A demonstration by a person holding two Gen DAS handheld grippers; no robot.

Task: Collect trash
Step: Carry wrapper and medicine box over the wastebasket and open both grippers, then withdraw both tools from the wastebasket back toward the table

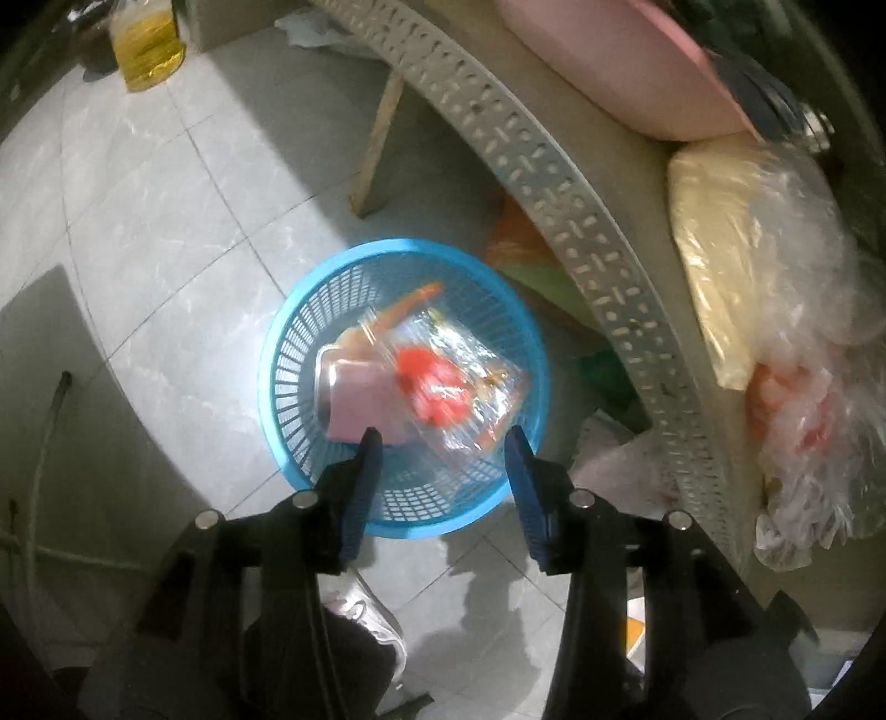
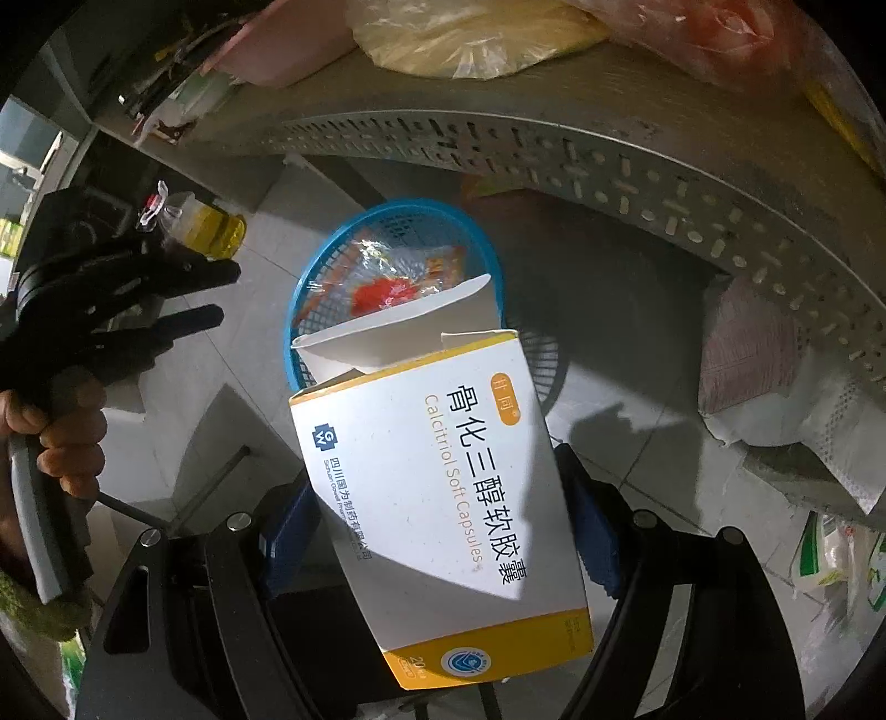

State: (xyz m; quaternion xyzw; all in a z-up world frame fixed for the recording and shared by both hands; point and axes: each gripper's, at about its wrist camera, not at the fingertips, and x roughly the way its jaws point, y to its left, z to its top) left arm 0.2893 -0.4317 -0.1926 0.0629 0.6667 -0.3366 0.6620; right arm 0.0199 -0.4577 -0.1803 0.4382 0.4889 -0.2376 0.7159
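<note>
A blue plastic basket [image 1: 299,354] stands on the tiled floor. It holds a clear plastic wrapper with red print [image 1: 448,382] and a pink box [image 1: 360,410]. My left gripper [image 1: 443,437] is open and empty, above the basket's near rim. My right gripper [image 2: 437,482] is shut on a white and yellow medicine box [image 2: 437,487] with its top flap open, held above the floor in front of the basket [image 2: 487,249]. The left gripper also shows in the right wrist view [image 2: 221,293], left of the basket.
A perforated grey shelf edge [image 1: 554,183] curves over the basket's right side. Plastic bags [image 1: 775,310] and a pink board [image 1: 637,61] lie on the shelf. A bottle of yellow liquid [image 1: 145,44] stands on the floor at the far left. A wooden leg [image 1: 376,144] stands behind the basket.
</note>
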